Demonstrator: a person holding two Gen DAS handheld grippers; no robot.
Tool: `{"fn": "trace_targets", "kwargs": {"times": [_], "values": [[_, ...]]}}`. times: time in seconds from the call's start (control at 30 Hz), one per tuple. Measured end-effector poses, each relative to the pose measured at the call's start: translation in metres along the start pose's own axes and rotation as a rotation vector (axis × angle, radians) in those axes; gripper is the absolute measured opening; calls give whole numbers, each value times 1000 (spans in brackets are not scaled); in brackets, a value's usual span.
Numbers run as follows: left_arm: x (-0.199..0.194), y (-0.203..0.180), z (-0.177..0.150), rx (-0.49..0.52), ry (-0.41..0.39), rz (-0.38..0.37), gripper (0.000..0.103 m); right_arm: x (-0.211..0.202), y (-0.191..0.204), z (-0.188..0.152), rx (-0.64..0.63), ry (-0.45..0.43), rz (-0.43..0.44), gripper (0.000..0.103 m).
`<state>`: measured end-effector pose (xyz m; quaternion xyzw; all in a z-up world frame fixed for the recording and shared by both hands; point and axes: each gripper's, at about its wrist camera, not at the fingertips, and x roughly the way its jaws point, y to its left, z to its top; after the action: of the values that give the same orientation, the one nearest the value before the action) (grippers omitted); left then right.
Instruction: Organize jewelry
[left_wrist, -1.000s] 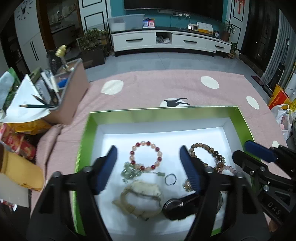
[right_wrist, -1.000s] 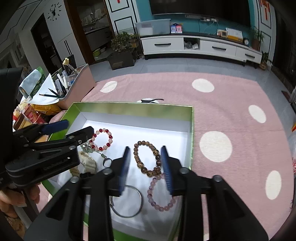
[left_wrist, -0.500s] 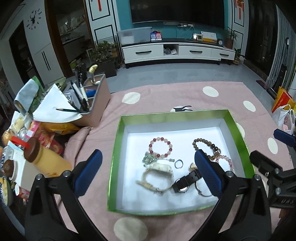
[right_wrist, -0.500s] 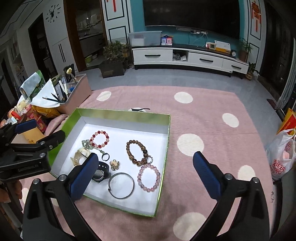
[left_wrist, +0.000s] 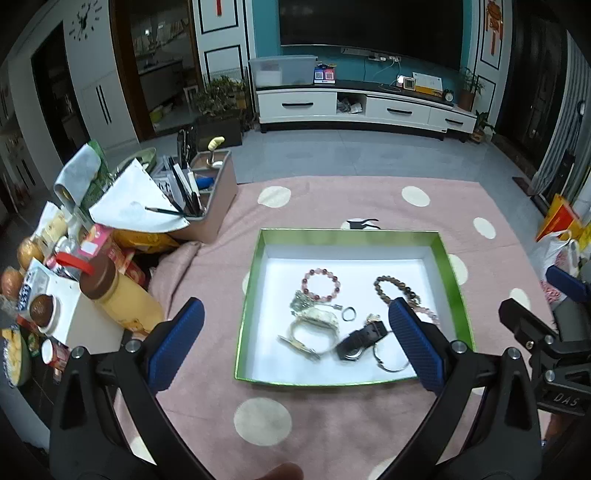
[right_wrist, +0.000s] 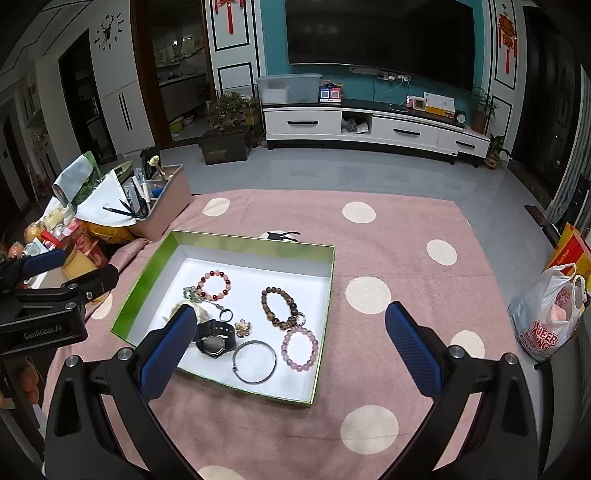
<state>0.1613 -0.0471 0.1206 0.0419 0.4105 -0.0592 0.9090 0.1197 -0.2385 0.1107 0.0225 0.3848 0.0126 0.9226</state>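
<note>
A green-rimmed box (left_wrist: 251, 295) (right_wrist: 330, 280) with a white floor lies on the pink dotted cloth. In it are a red bead bracelet (right_wrist: 215, 285), a brown bead bracelet (right_wrist: 280, 307), a pink bead bracelet (right_wrist: 299, 349), a silver bangle (right_wrist: 254, 362), a black watch (right_wrist: 214, 339), a pale watch (left_wrist: 314, 326), a small ring (right_wrist: 226, 314) and a flower brooch (right_wrist: 242, 327). My left gripper (left_wrist: 295, 343) is open and empty, held above the box's near edge. My right gripper (right_wrist: 288, 349) is open and empty, above the box's near right corner.
A pink organizer (left_wrist: 210, 195) with pens and papers stands left of the box. Bottles, snack packs and fruit (left_wrist: 110, 291) crowd the far left. A plastic shopping bag (right_wrist: 550, 314) lies off the cloth at right. Bare pink cloth (right_wrist: 406, 229) lies right of the box.
Both grippers have pulled back and up from inside the box. The right gripper's jaws have opened wide. The jewelry stays in the box.
</note>
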Motion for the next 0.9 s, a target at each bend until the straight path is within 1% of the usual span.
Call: {"fn": "trace_targets", "kwargs": {"times": [0.17, 0.3, 0.6, 0.9], "values": [[-4, 3, 3, -8, -3, 35, 101, -4, 5, 4, -8, 6, 3, 102], [-1, 4, 3, -9, 4, 38, 101, 2, 5, 4, -10, 19, -3, 102], [19, 3, 0, -3, 45, 56, 101, 21, 6, -2, -1, 57, -14, 102], [28, 4, -2, 0, 49, 65, 101, 28, 10, -3, -9, 67, -11, 102]]}}
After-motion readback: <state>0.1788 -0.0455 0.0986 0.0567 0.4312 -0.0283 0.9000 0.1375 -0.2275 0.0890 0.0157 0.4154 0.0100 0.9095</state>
